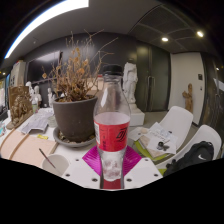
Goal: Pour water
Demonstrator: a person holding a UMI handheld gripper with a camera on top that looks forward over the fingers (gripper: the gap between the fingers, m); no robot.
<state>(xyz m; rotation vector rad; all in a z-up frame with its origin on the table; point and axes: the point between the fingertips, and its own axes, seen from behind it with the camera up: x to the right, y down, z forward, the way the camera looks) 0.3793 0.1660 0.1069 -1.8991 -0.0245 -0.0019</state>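
Gripper view: bottle [112, 118] (upright) between fingers [92, 161]

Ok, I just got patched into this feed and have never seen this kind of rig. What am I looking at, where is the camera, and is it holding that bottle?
There is no robot arm: a person carries a hand-held two-finger gripper, and the single wide-angle camera rides on it, looking forward along the fingers. The magenta pads belong to the gripper. Between them stands a clear plastic bottle with a red label; the fingers appear closed on its lower part. Beyond it, on the cluttered white table, sits a dark round pot holding a dry brown plant. Papers lie around both.
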